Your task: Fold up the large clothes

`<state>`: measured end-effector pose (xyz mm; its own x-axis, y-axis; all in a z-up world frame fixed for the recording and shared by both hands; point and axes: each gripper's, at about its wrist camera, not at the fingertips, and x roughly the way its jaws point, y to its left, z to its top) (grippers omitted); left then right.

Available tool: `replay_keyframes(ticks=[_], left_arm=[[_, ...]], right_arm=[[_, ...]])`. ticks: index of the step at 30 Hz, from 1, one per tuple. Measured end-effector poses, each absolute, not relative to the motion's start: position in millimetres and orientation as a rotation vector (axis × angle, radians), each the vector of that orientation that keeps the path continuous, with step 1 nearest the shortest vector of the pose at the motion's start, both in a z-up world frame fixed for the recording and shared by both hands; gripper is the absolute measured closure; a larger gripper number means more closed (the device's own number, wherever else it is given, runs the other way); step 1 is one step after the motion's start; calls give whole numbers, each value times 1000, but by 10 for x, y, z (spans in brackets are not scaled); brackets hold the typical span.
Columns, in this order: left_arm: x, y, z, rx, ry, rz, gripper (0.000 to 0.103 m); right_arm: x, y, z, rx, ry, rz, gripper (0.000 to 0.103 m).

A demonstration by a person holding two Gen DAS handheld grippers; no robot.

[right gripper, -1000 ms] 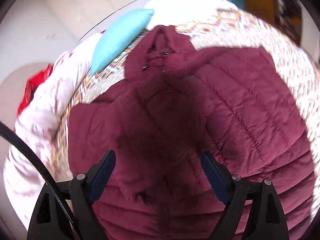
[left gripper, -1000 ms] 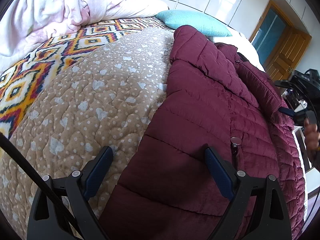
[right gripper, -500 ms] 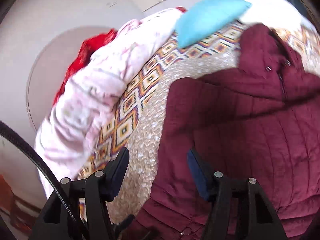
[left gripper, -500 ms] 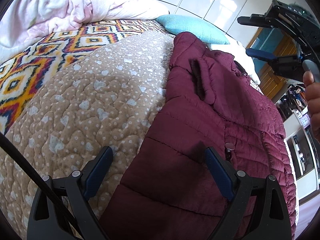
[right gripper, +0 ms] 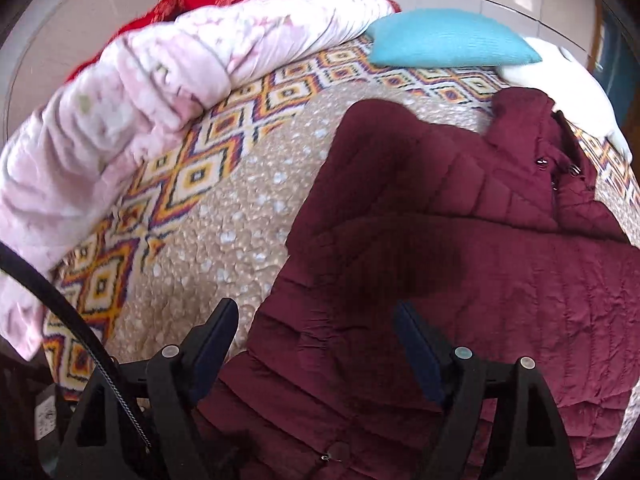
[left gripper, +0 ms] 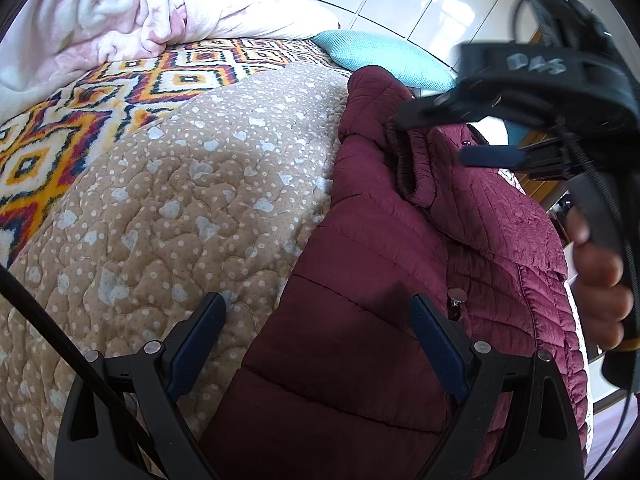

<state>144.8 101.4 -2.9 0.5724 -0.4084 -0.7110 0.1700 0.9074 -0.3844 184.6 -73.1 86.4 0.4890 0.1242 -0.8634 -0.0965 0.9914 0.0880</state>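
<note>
The left gripper [left gripper: 316, 326] stands wide apart over the maroon quilted jacket [left gripper: 380, 280], clamping nothing. The right gripper [right gripper: 316, 330] has just been opening again; its jaws are also apart, above the jacket's edge. The jacket's lower hem is cut off. Its long axis runs away toward the hood [right gripper: 524, 120], near a turquoise pillow [right gripper: 448, 38]. It lies on a beige quilt [left gripper: 180, 200], with a pink blanket [right gripper: 132, 92] beyond.

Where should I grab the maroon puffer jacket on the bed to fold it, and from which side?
Probably take the maroon puffer jacket by its long side edge next to the beige quilt, coming from the quilt side. That edge lies flat and exposed there, thin enough for open jaws, while the hood end is bunched and bulky. The left gripper already hangs over that edge.
</note>
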Motion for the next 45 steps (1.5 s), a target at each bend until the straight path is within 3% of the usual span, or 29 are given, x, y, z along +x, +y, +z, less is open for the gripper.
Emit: replay_keyframes(ticks=[2, 3, 4, 6, 13, 20, 23, 26, 28, 31, 38, 43, 45], left_arm=[[1452, 1021, -30, -291, 903, -345, 11], [1454, 1019, -31, -290, 904, -345, 11], [1456, 1018, -30, -289, 906, -344, 11], [1458, 1018, -30, -284, 907, -342, 11], [1474, 1000, -36, -277, 912, -339, 11], [1470, 993, -38, -275, 913, -339, 11], [1466, 995, -37, -279, 913, -341, 11], [1467, 991, -37, -279, 914, -342, 11], [1470, 998, -35, -283, 913, -344, 11], [1468, 1016, -32, -292, 910, -348, 11], [1416, 1081, -12, -316, 893, -335, 11], [1392, 1020, 30, -251, 895, -268, 11], [1345, 959, 109, -175, 896, -231, 19]], right_arm=[[1864, -622, 775, -37, 1083, 108, 27], [1869, -581, 726, -85, 1107, 79, 71], [1881, -553, 675, -123, 1140, 67, 85], [1847, -565, 712, -133, 1135, 44, 86], [2091, -655, 1160, -27, 980, -29, 86], [2655, -649, 822, 55, 1005, -60, 85], [2694, -685, 669, 39, 1040, -63, 80], [2490, -837, 875, 119, 991, -57, 74], [2208, -965, 1110, 153, 943, -46, 52], [1601, -1142, 1404, 107, 878, -60, 35], [-126, -1798, 1487, 27, 892, -118, 25], [-1357, -2460, 1238, 157, 947, -275, 25], [-1804, -2687, 1111, 239, 934, -318, 25]])
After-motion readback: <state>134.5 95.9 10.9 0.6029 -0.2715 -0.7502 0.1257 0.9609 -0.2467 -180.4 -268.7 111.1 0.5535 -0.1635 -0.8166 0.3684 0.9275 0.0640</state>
